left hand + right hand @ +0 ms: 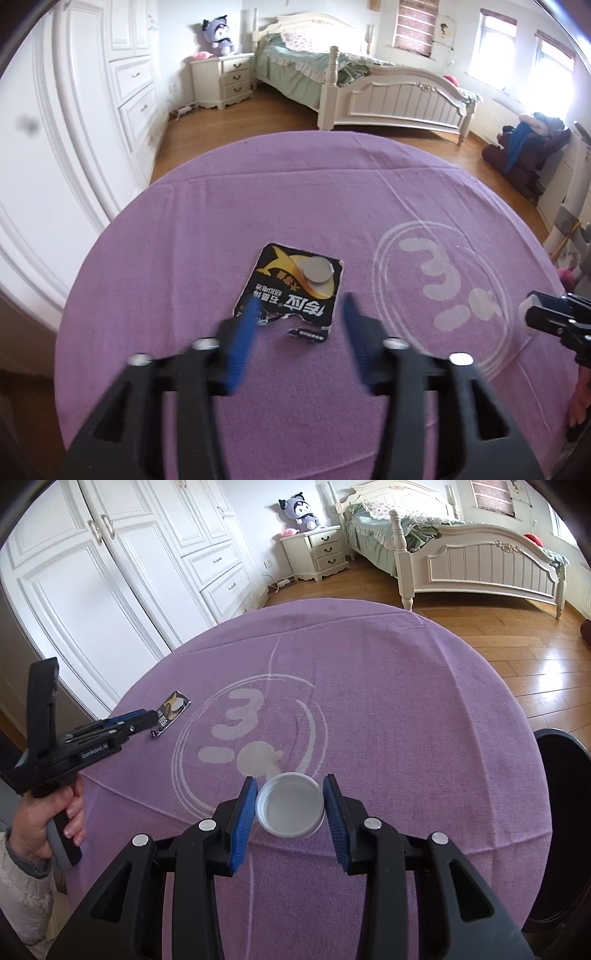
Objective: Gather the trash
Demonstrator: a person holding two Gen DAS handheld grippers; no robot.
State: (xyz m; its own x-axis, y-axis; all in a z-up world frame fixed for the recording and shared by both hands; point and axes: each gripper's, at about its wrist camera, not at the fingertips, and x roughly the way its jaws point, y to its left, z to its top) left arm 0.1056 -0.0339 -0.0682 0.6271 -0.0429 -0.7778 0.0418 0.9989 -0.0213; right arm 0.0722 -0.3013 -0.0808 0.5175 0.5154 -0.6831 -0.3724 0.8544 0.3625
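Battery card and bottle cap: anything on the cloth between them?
No object. Between the battery card and the bottle cap lies only purple tablecloth with its printed white "3" logo, shown best in the right wrist view.

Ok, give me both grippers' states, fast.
Left gripper: open over the battery card.
Right gripper: shut on the white cap.

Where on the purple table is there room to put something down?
The far half of the purple cloth, beyond the printed 3, is bare. So is the right side, toward the dark bin. It is crowded near the lid between the right gripper and around the torn wrapper by the left gripper.
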